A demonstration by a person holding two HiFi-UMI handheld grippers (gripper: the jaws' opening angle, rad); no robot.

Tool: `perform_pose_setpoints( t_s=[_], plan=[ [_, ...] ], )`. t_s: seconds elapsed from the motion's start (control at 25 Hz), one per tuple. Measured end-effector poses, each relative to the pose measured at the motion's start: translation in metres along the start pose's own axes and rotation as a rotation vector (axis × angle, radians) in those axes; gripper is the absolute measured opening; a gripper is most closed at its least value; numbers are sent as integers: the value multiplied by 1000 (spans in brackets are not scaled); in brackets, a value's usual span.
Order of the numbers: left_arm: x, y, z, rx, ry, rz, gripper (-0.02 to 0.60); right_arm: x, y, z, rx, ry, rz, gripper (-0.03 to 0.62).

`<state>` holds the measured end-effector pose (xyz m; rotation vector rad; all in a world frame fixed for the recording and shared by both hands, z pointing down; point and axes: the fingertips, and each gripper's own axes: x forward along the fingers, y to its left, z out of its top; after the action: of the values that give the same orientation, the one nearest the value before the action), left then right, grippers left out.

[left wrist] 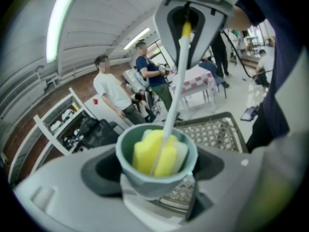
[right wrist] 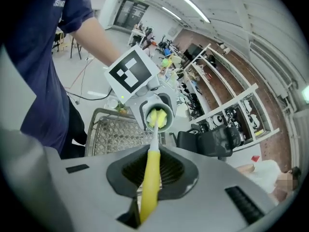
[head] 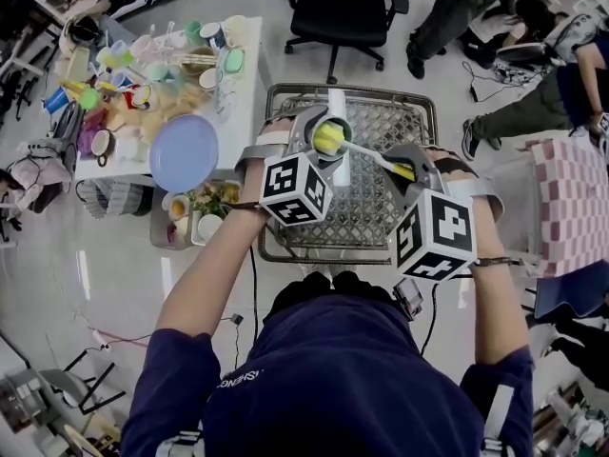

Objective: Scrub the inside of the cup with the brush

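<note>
Above a metal wire basket (head: 381, 219) that stands beside a crowded counter (head: 249, 82), the person holds both grippers close together, the marker cubes facing up toward the head camera. The left gripper (head: 326, 141) has its fingers (left wrist: 96, 175) clamped on the sides of a pale green cup (left wrist: 145, 181), which sits between them with its open mouth tilted toward the right gripper (head: 407, 168). The right gripper's fingers (right wrist: 120, 170) are closed on the yellow handle of the brush (right wrist: 149, 178), and the handle runs straight out along them. From the handle a thin white stem reaches across the gap between the two grippers and ends in a yellow and white sponge head (left wrist: 154, 154), which is pushed down inside the cup and fills most of its width. The cup is held in the air over the far part of the basket, not resting on it. On the counter to the left lie a blue plate (head: 184, 152) and many cups and bowls. A black chair (head: 343, 8) stands beyond the basket, and other people are seen around the room.
</note>
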<state>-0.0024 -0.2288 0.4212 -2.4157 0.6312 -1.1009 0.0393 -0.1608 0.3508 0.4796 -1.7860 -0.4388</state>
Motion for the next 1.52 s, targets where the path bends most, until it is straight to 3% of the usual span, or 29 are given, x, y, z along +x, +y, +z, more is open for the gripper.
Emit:
perform_pose_setpoints(
  t_s=[0.28, 0.48, 0.96, 1.52],
  plan=[
    [6, -2, -26, -96, 8, -20, 399, -5, 8, -7, 135, -82, 30, 29],
    [1, 5, -29, -213, -38, -33, 399, -7, 7, -10, 246, -163, 56, 29],
    [-11, 24, -26, -356, -116, -32, 399, -22, -1, -7, 355, -262, 36, 29],
    [-20, 26, -26, -443, -165, -30, 399, -35, -28, -7, 609, -487, -49, 29]
  ],
)
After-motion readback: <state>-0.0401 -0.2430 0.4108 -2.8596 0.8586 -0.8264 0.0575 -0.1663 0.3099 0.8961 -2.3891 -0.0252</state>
